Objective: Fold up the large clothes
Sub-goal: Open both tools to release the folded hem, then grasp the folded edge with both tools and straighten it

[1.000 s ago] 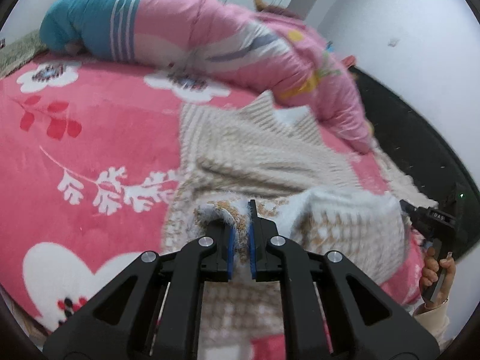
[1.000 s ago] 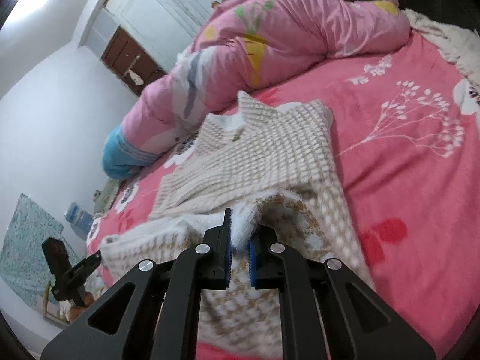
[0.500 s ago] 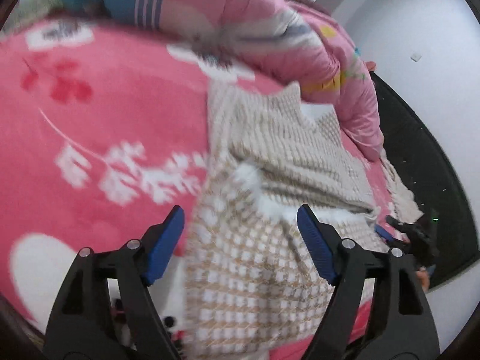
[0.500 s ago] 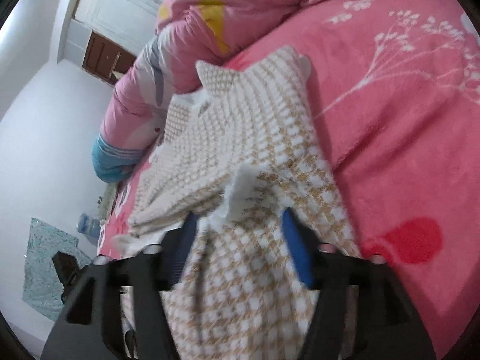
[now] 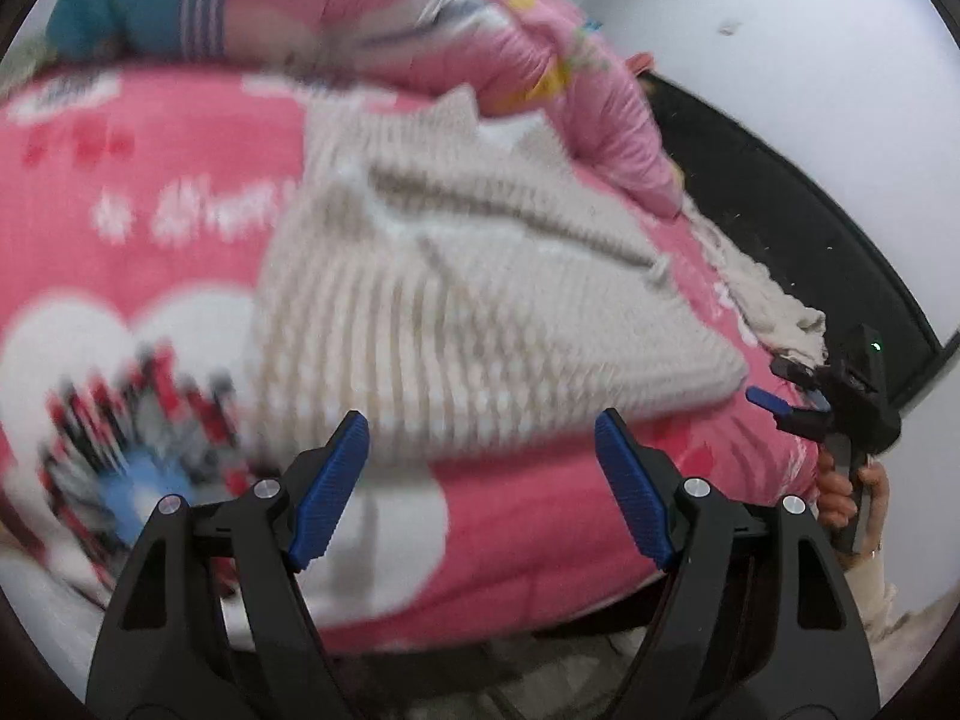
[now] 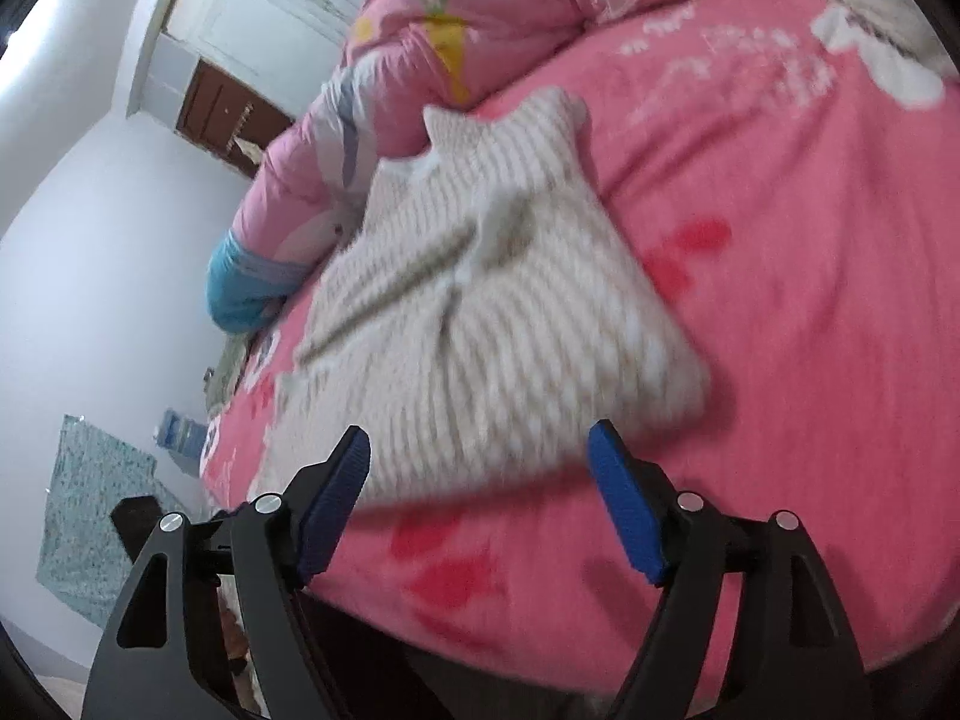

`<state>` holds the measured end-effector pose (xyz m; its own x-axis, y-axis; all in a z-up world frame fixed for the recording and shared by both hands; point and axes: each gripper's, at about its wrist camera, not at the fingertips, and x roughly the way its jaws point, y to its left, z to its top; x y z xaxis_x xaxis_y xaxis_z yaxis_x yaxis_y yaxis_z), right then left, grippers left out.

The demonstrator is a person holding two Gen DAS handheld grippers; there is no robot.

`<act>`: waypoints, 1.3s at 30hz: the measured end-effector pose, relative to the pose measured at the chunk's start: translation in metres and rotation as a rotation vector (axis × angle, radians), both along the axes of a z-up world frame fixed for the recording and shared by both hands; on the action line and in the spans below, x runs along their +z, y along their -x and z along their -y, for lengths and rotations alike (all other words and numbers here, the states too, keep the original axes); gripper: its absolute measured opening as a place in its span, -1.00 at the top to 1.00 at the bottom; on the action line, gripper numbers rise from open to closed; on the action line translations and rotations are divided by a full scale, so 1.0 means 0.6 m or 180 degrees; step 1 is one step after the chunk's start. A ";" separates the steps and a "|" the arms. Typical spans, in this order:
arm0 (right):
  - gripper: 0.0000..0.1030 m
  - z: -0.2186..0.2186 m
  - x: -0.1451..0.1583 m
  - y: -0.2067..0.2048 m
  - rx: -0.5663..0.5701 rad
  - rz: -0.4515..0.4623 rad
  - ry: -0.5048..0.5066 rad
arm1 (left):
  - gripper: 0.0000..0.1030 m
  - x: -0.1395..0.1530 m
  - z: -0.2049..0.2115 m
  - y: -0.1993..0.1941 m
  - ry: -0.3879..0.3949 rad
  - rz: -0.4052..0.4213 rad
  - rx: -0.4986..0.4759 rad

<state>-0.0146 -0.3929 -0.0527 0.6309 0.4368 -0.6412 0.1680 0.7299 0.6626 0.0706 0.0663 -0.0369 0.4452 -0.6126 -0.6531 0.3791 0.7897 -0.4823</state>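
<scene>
Both tongs, left & right, spread wide w/ nothing gripped, jaws just opened; sweater folded on bed, soft, light, floppy — grab near-edge corners.

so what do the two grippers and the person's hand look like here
Both the left gripper and the right gripper have black plastic arms with triangular cutouts, silver round screw heads, and ribbed blue pads on the fingers. In the left wrist view the right gripper's black body shows a small green light, and the hand gripping it wears a cream sleeve.
</scene>
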 end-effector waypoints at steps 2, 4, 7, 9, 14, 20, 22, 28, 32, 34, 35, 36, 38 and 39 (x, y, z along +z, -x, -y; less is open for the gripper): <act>-0.42 0.000 -0.024 -0.001 -0.0058 -0.0100 -0.0056 | -0.44 -0.030 -0.008 -0.007 0.0159 -0.0160 0.0145; -0.42 0.004 -0.047 -0.010 -0.0126 -0.0120 -0.0131 | -0.44 -0.057 -0.030 -0.023 0.0414 -0.0273 0.0392; -0.29 0.011 -0.061 -0.030 -0.0268 -0.0052 -0.0124 | -0.44 -0.075 -0.053 -0.045 0.0827 -0.0345 0.0585; -0.22 0.017 -0.067 -0.043 -0.0359 0.0013 -0.0149 | -0.44 -0.081 -0.064 -0.055 0.1022 -0.0345 0.0705; 0.05 0.022 -0.078 -0.070 -0.0622 0.0128 -0.0090 | -0.33 -0.067 -0.041 -0.070 0.0695 -0.0175 0.0951; 0.77 -0.007 -0.033 -0.090 -0.0690 0.0174 0.0522 | 0.68 -0.013 0.023 -0.086 -0.0499 0.0327 0.0991; 0.80 -0.021 0.001 -0.080 -0.0675 0.0294 0.0740 | 0.76 0.023 0.025 -0.072 -0.0628 0.0602 0.0973; 0.83 -0.034 0.077 -0.022 -0.0540 0.0566 0.0807 | 0.81 0.108 0.008 -0.039 -0.0583 0.0954 0.0927; 0.82 -0.049 0.091 0.048 -0.0357 0.0608 0.0788 | 0.81 0.128 -0.046 -0.002 -0.0357 0.0785 0.0823; 0.78 -0.049 0.068 0.068 -0.0265 0.0502 0.0706 | 0.77 0.106 -0.064 0.006 -0.0286 0.0571 0.0790; 0.72 -0.048 0.051 0.069 -0.0214 0.0405 0.0687 | 0.68 0.085 -0.075 0.008 -0.0276 0.0434 0.0775; 0.59 -0.040 0.029 0.071 -0.0182 0.0276 0.0658 | 0.62 0.064 -0.079 0.005 -0.0283 0.0313 0.0762; 0.38 -0.013 -0.035 0.067 -0.0134 -0.0134 0.0344 | 0.36 0.010 -0.095 -0.007 -0.0306 -0.0070 0.0825; 0.30 0.004 -0.061 0.068 -0.0150 -0.0292 0.0126 | 0.30 -0.012 -0.111 -0.010 -0.0254 -0.0239 0.0911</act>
